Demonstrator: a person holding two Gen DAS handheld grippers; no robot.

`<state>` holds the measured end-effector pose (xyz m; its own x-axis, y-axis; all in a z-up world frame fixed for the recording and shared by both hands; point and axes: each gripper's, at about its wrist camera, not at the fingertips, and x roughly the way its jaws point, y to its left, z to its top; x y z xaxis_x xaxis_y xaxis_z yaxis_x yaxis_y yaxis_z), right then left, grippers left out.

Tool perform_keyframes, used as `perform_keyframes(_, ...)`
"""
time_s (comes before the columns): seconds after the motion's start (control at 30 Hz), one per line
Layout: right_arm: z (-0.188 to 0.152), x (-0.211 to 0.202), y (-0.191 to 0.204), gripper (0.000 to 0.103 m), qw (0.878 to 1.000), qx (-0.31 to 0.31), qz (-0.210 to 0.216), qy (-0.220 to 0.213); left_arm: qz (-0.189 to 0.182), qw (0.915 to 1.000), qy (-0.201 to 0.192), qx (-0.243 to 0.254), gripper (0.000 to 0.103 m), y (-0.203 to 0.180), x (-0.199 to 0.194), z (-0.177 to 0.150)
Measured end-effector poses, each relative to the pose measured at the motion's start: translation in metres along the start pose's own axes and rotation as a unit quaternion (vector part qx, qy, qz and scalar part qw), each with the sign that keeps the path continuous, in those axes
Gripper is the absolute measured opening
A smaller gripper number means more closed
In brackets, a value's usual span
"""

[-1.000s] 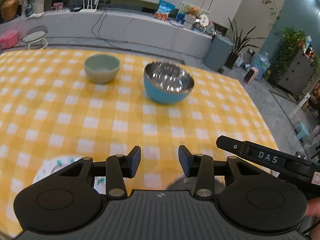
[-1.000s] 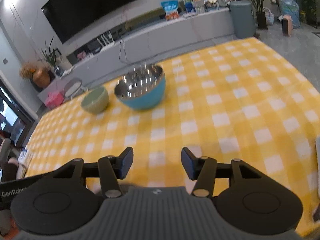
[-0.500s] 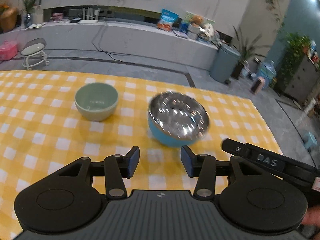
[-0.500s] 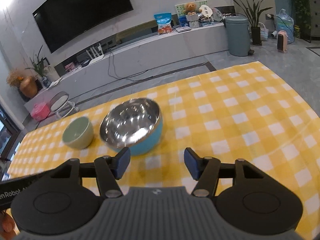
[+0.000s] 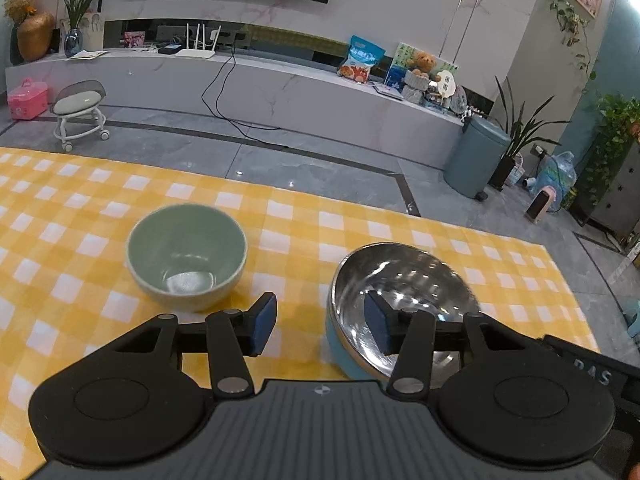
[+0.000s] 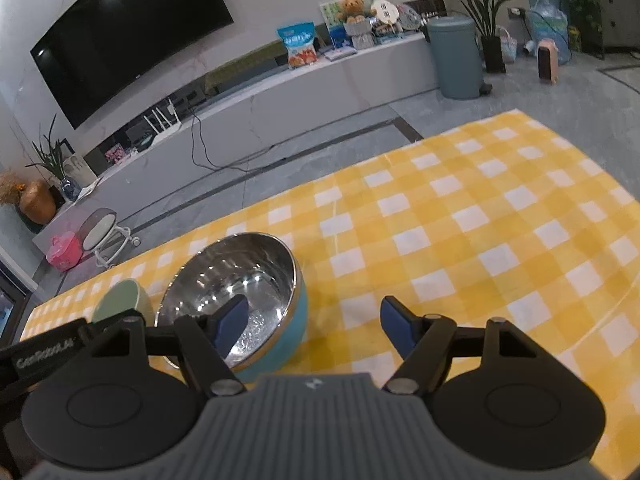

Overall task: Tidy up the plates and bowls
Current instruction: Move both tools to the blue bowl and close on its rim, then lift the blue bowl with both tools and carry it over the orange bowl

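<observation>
Left gripper (image 5: 320, 326) held low and level, pointing forward, jaws spread wide with nothing between them; blue pads (image 5: 264, 320) facing each other across the gap. Right gripper (image 6: 314, 324) likewise low and pointing forward, jaws parted wider, blue pads (image 6: 396, 328) clear of any grip. Part of the right gripper's black body visible at the lower right edge of the left wrist view; part of the left gripper's body at the left edge of the right wrist view, so both side by side.
</observation>
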<state>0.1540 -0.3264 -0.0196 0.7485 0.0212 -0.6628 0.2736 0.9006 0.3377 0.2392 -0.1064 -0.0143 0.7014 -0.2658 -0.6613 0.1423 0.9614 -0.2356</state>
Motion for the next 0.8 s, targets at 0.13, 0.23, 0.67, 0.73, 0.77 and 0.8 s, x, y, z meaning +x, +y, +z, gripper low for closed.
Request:
perform_keyframes(0.13, -0.003, 0.015, 0.002, 0.071, 1.0, -0.001, 0.007, 0.013, 0.002, 0.9998, 0.016, 0.014, 0.056, -0.002, 0.017, -0.002)
perform_keyframes(0.23, -0.008, 0.025, 0.003, 0.067, 1.0, -0.005, 0.003, 0.03, 0.003, 0.9993, 0.027, 0.027, 0.052, -0.006, 0.025, -0.006)
perform_keyframes(0.67, -0.019, 0.032, 0.0, 0.018, 0.999, -0.004, 0.033, 0.041, -0.024, 0.9979, 0.038, 0.046, 0.016, -0.019, 0.022, -0.013)
perform_keyframes(0.73, -0.019, 0.032, 0.002, 0.017, 0.999, -0.008, 0.031, 0.041, -0.014, 0.9975, 0.038, 0.058, 0.014, -0.024, 0.02, -0.014)
perform_keyframes(0.77, -0.02, 0.031, 0.002, 0.015, 0.999, -0.009, 0.029, 0.041, -0.009, 0.9972, 0.04, 0.062, 0.013, -0.025, 0.019, -0.014)
perform_keyframes(0.8, -0.02, 0.03, 0.002, 0.015, 0.999, -0.006, 0.028, 0.042, -0.005, 0.9971, 0.043, 0.063, 0.013, -0.026, 0.018, -0.014)
